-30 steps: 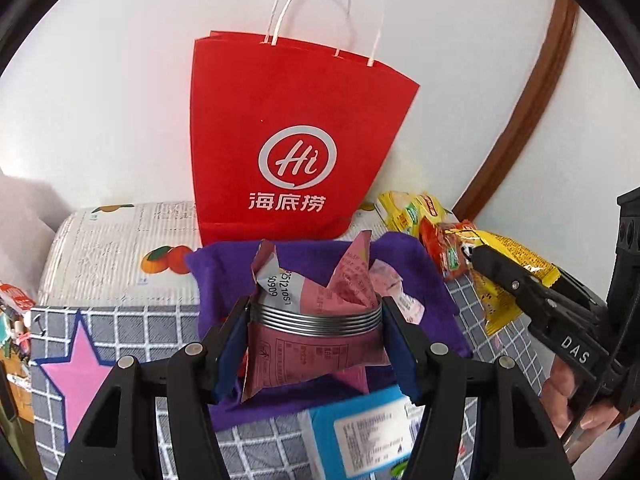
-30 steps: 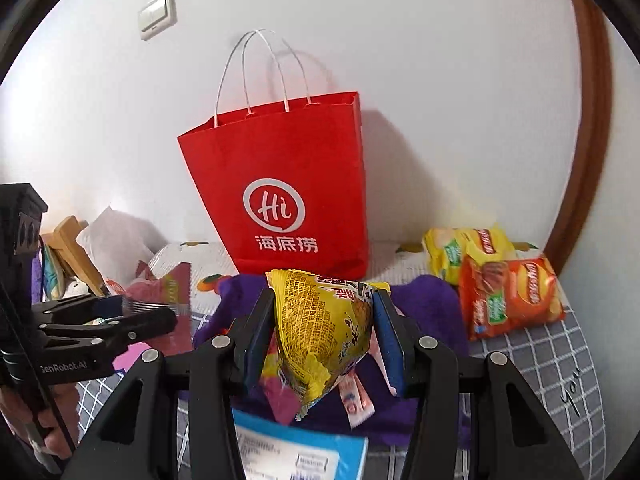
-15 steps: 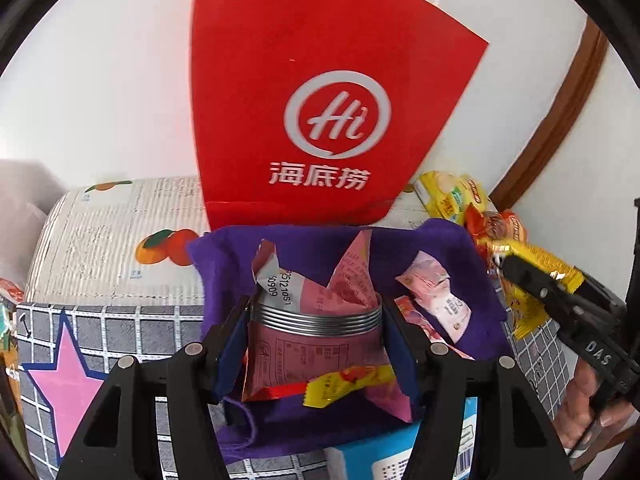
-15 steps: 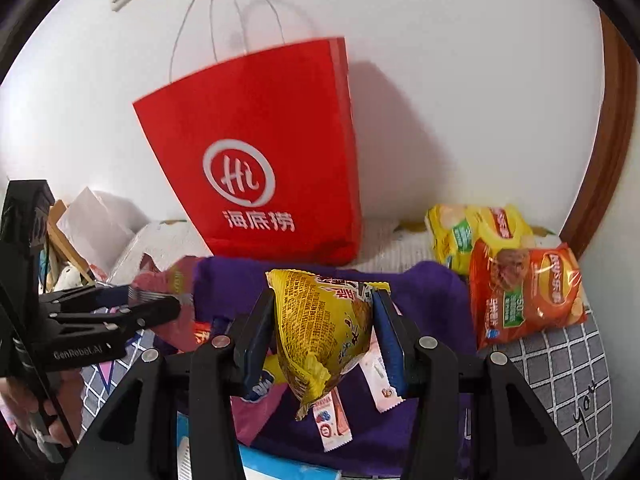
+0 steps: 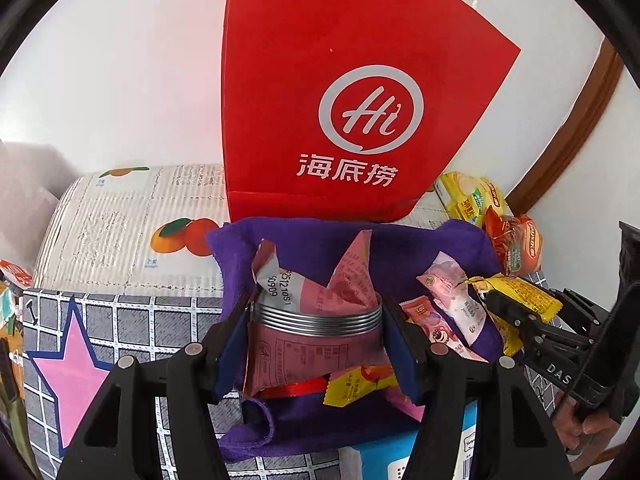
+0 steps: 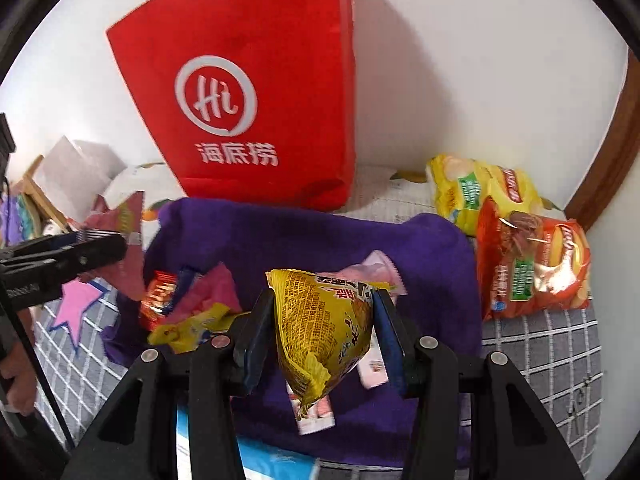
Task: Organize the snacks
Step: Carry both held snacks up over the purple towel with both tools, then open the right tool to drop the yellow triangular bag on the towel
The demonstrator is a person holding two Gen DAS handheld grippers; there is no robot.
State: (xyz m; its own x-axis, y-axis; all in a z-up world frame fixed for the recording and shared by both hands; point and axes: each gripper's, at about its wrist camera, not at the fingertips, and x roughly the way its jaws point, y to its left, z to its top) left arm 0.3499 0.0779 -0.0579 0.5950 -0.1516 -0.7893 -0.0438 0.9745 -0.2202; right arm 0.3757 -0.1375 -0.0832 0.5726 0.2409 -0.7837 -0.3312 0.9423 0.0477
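grid-print cloth [image 6: 552, 344], white wall [image 6: 460, 60], left hand-held gripper [image 5: 316, 320] gripping pink packet [image 5: 312, 344], right hand-held gripper [image 6: 324, 320] gripping yellow packet [image 6: 320, 320]

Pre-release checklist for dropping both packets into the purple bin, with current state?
1. Left tongs clamped on pink packet: ok.
2. Right tongs clamped on yellow packet: ok.
3. Both packets over purple bin: ok.
4. Room in bin among the small snacks: ok.
5. Tongs apart from each other: ok.
6. Whether packets touch the bin's contents: cannot tell.
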